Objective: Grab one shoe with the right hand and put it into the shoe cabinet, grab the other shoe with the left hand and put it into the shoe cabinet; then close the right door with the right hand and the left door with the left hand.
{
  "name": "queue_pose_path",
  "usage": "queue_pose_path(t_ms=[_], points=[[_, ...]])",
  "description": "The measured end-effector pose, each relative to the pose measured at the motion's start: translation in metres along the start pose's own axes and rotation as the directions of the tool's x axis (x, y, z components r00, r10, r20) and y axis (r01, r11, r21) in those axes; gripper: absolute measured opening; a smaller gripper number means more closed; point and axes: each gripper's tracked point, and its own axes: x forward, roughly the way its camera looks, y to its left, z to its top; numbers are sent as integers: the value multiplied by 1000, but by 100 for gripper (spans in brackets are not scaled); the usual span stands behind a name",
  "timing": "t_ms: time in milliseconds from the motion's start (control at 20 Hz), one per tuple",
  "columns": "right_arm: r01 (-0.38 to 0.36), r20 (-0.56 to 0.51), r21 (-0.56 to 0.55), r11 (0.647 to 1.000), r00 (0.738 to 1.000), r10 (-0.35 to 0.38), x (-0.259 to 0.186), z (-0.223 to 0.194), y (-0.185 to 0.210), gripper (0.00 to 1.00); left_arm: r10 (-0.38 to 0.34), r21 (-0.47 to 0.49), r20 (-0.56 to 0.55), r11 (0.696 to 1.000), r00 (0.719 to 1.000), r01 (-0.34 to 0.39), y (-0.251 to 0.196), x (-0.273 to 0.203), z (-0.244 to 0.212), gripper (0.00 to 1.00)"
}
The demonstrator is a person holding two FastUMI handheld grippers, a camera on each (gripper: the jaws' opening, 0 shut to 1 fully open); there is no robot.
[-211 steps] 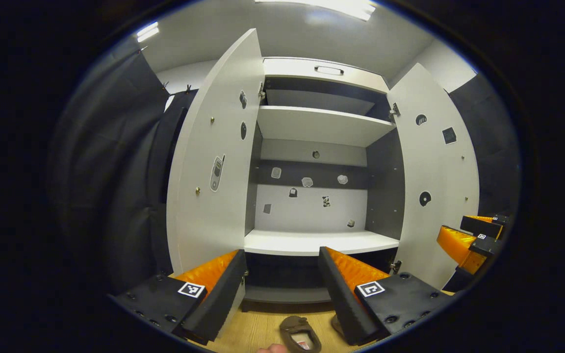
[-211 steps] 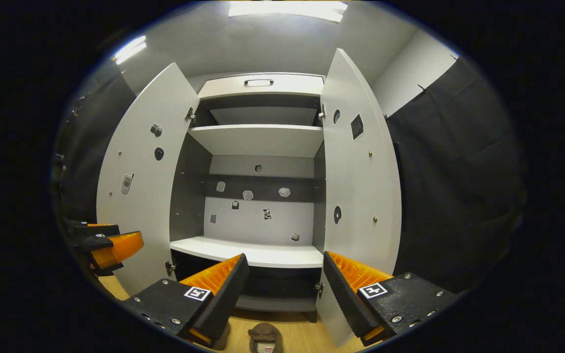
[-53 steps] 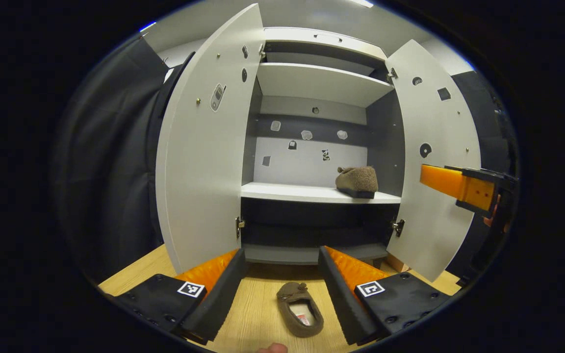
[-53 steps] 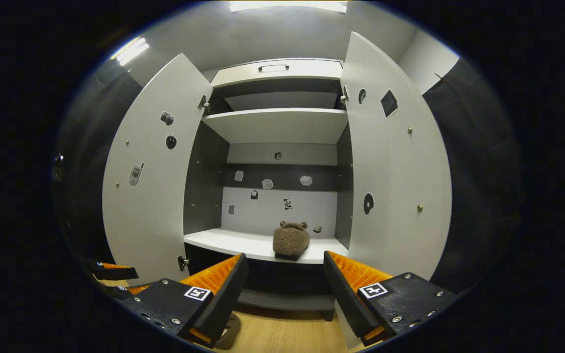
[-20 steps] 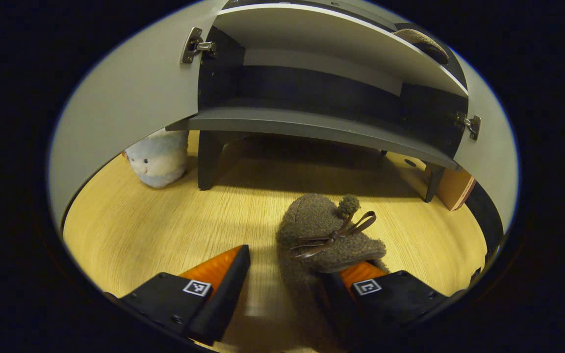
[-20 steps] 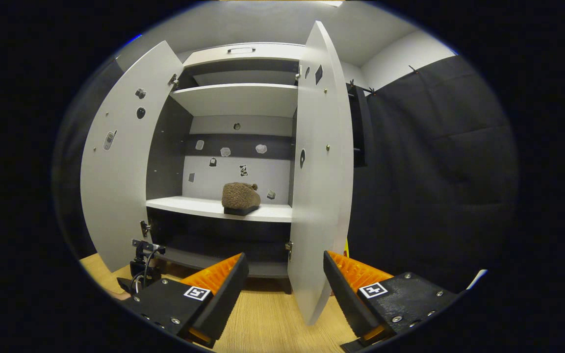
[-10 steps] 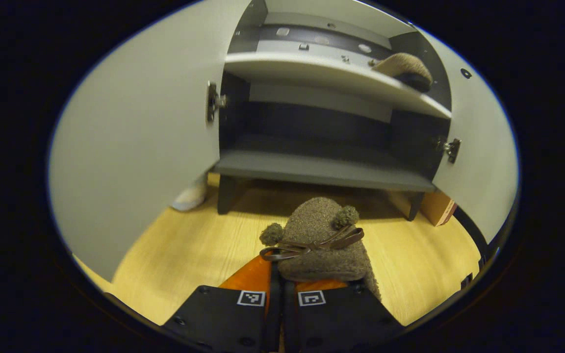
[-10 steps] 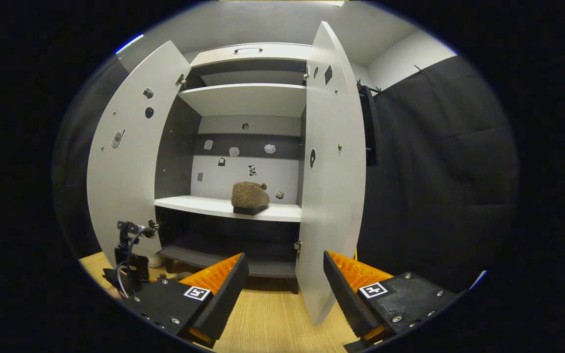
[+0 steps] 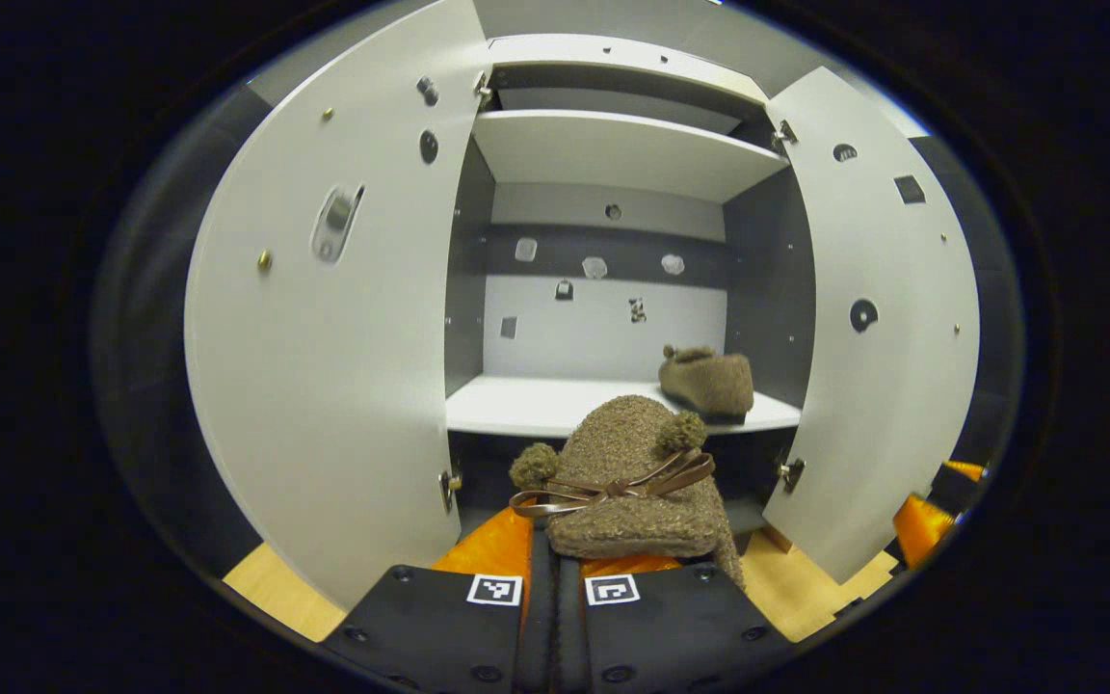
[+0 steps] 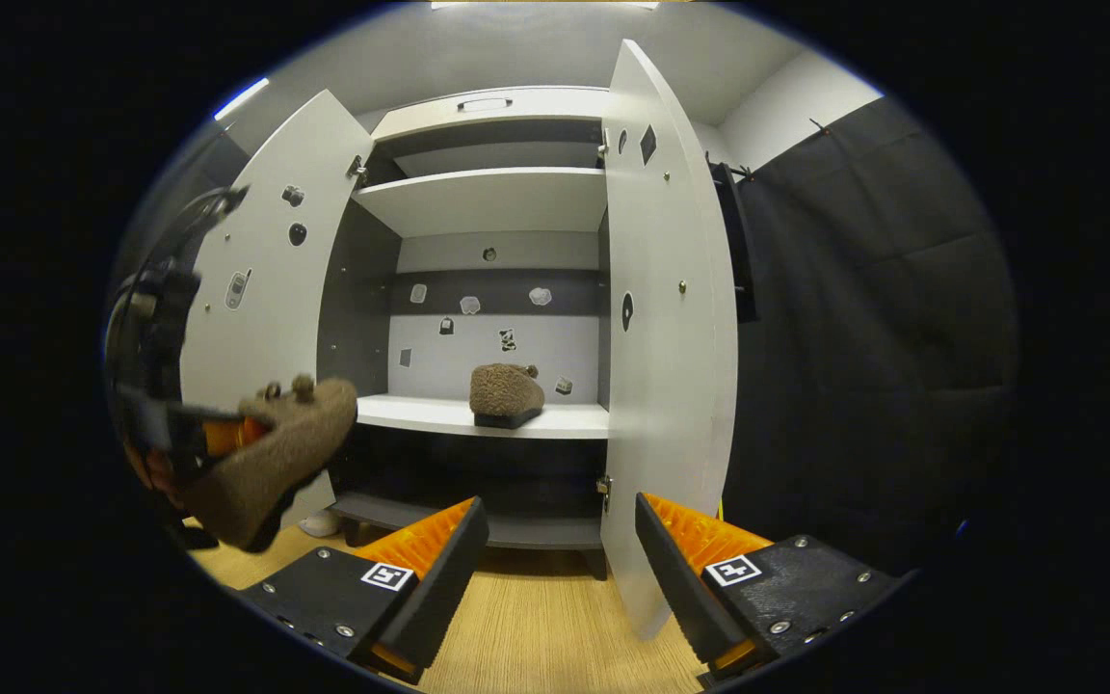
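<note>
1. Standing open with both doors swung wide, the shoe cabinet (image 9: 613, 145) is the landmark; it is white outside and dark grey inside.
2. Two doors are counted: the left door (image 9: 324, 366) and the right door (image 9: 878, 318), each with small stickers and brass studs. No writing on them can be read.
3. Two brown fuzzy shoes are counted. The first shoe (image 9: 709, 379) sits on the cabinet's white middle shelf (image 9: 536, 410), at its right end, near the right door.
4. The second shoe (image 9: 627, 487), with two pompoms and a thin brown bow, is held up in front of the cabinet, below the middle shelf's edge.
5. The left gripper (image 9: 555, 569) has its jaws nearly together, clamped on the heel end of the second shoe.
6. The right gripper (image 10: 555, 549) hangs in front of the cabinet, low by the right door's edge, jaws wide apart and holding nothing.
7. Each gripper carries two small square black-and-white code markers; no brand name is legible.
8. A wooden floor (image 10: 536, 636) lies beneath the cabinet.
</note>
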Motion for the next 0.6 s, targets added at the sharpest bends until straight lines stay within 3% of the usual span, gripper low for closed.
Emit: queue_pose_path(t_ms=[200, 300, 400, 550, 600], points=[[31, 19, -6, 999, 999, -31, -7, 7, -12, 94, -39, -43, 42, 998, 998, 41, -11, 59, 63, 10], [48, 26, -3, 999, 999, -48, -9, 10, -18, 94, -31, -15, 41, 999, 999, 32, -14, 99, 78, 10], [61, 28, -5, 998, 998, -61, -12, 13, -24, 94, -23, 9, 6, 1000, 1000, 23, -19, 142, 77, 10], [83, 14, -19, 996, 996, -83, -15, 11, -31, 94, -51, -98, -104, 994, 993, 40, -29, 194, 61, 10], [86, 6, -15, 996, 996, -86, -17, 11, -32, 94, -57, -95, -130, 994, 990, 45, -29, 213, 59, 10]])
